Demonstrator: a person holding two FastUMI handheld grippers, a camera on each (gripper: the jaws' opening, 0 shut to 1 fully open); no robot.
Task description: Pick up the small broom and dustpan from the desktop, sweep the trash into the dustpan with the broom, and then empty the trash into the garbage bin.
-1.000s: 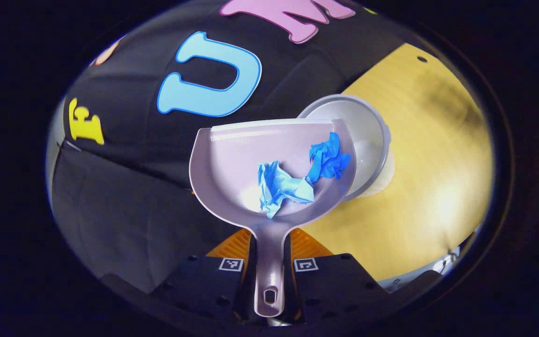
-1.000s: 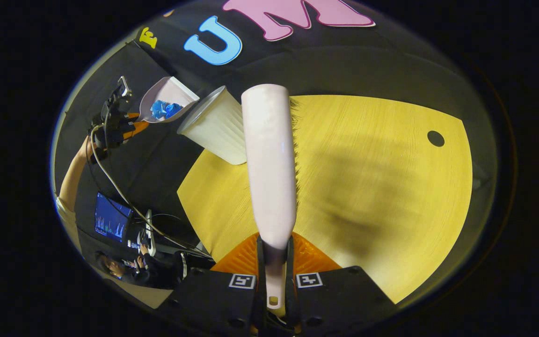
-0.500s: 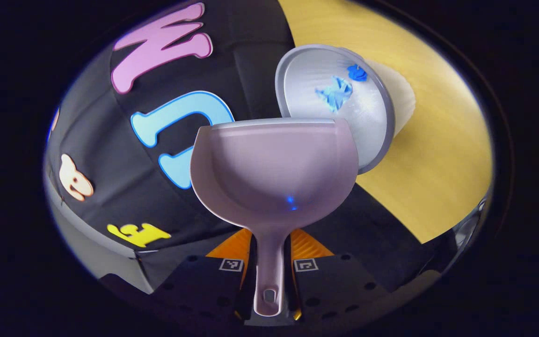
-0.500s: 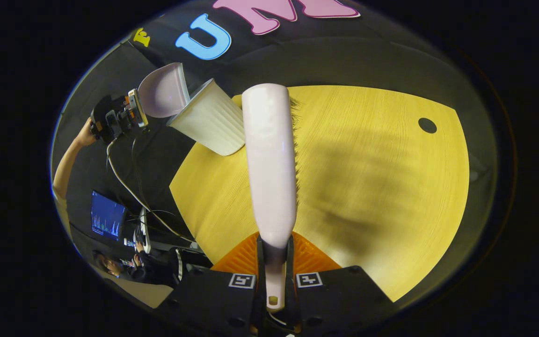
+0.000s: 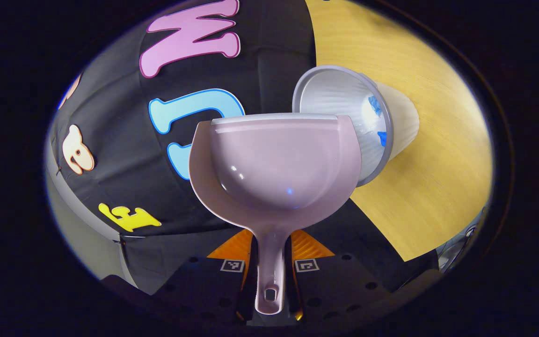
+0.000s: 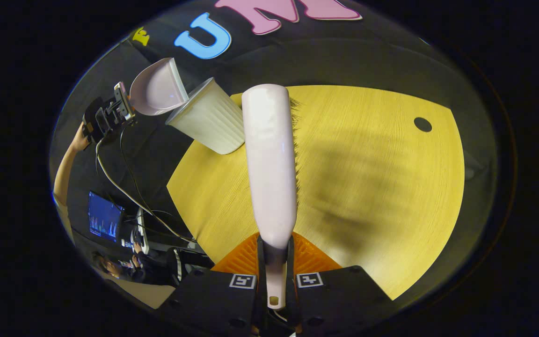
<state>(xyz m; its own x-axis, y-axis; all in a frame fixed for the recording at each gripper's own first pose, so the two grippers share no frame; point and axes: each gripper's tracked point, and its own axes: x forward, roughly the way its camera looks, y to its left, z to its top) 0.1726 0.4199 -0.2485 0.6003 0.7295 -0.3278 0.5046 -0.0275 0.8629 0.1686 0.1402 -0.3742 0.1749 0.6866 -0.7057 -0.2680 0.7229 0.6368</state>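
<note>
In the left gripper view my left gripper (image 5: pixel 269 262) is shut on the handle of the pale lilac dustpan (image 5: pixel 279 164), whose scoop holds nothing. Behind its front lip stands the white ribbed garbage bin (image 5: pixel 344 114) on the wooden desktop (image 5: pixel 433 154), with blue crumpled trash (image 5: pixel 375 106) inside against its wall. In the right gripper view my right gripper (image 6: pixel 275 276) is shut on the handle of the small white broom (image 6: pixel 269 164), held above the desktop (image 6: pixel 382 187). Farther off, the dustpan (image 6: pixel 155 89) is tipped beside the bin (image 6: pixel 208 117), held by the left gripper (image 6: pixel 105 114).
A round hole (image 6: pixel 422 124) marks the desktop's far right. Beyond the desk's left edge, a cable (image 6: pixel 124 182) hangs from the left gripper, a screen (image 6: pixel 103 217) glows and a seated person (image 6: pixel 124 269) is low down. An arm (image 6: pixel 66 164) holds the left gripper.
The dustpan held blue trash a second ago; it tipped and the trash dropped into the bin. Since then the dustpan has drawn slightly back. The broom has hardly moved.
</note>
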